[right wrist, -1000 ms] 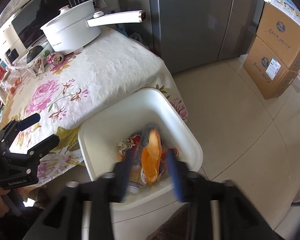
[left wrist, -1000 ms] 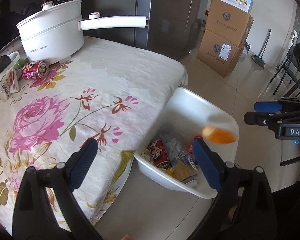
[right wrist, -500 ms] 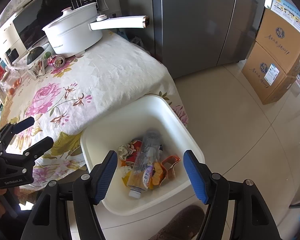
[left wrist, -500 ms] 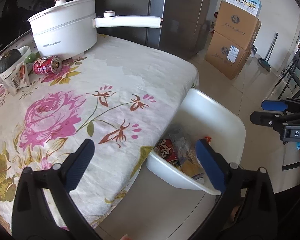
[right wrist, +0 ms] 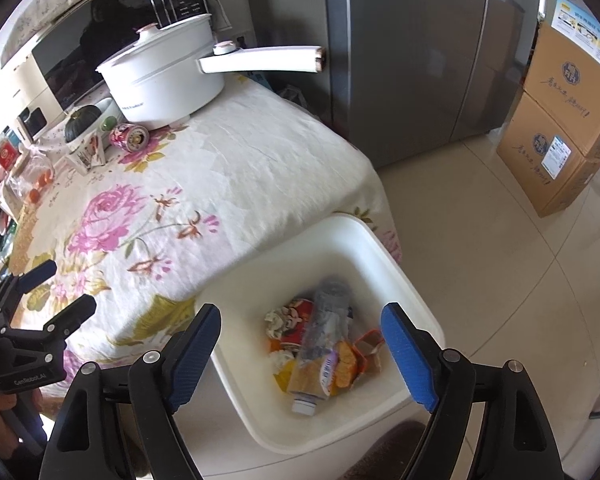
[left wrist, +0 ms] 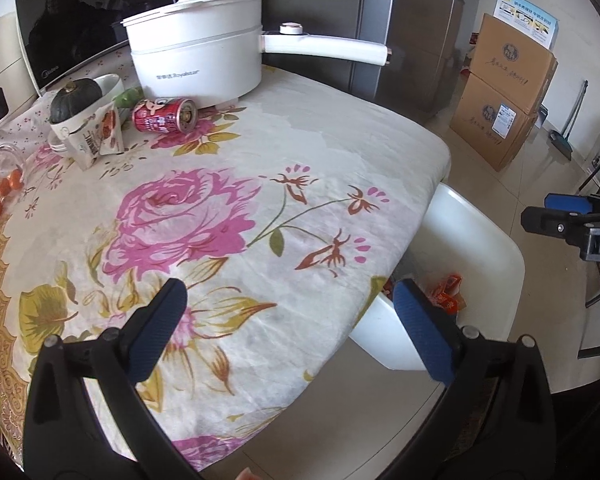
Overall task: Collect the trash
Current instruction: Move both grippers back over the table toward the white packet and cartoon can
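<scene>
Above the bin, right gripper fingers opening, empty; left gripper fingers wide apart, empty.

Place: a home kitchen.
Appliances: a microwave and steel fridge are standing behind the counter.
Cookware: a white electric pot is sitting on the flowered cloth.
</scene>
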